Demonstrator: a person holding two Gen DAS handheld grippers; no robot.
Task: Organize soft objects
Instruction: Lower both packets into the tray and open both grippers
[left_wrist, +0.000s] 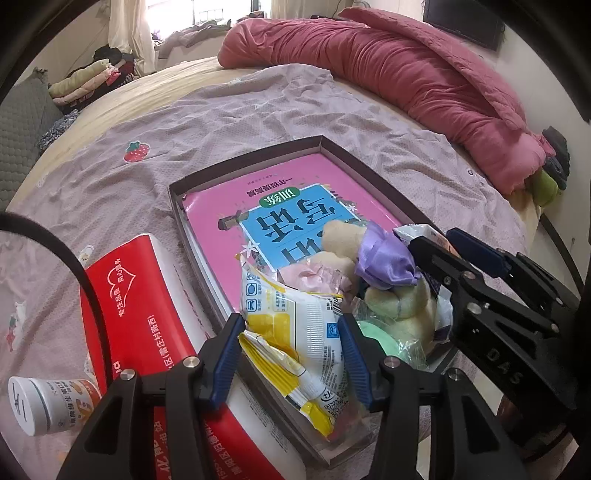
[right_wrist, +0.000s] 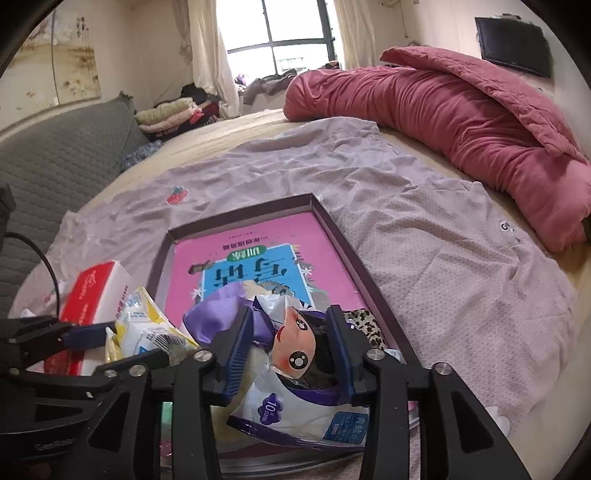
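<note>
A shallow dark tray (left_wrist: 207, 177) (right_wrist: 236, 218) lies on the bed with a pink book (left_wrist: 295, 177) (right_wrist: 258, 240) in it. Soft things are heaped at its near end: a yellow-and-white packet (left_wrist: 295, 325) (right_wrist: 147, 328), a plush toy with a purple bow (left_wrist: 384, 258) (right_wrist: 214, 314), and a white-and-purple packet printed with a cartoon face (right_wrist: 295, 354). My left gripper (left_wrist: 291, 354) is shut on the yellow-and-white packet. My right gripper (right_wrist: 291, 350) (left_wrist: 439, 247) is shut on the cartoon-face packet.
A red-and-white box (left_wrist: 147, 314) (right_wrist: 96, 288) lies left of the tray, with a white bottle (left_wrist: 48, 406) beside it. A pink quilt (left_wrist: 406, 74) (right_wrist: 461, 107) is bunched along the far right. Folded clothes (right_wrist: 173, 114) are piled far left. A lilac sheet (left_wrist: 221, 110) covers the bed.
</note>
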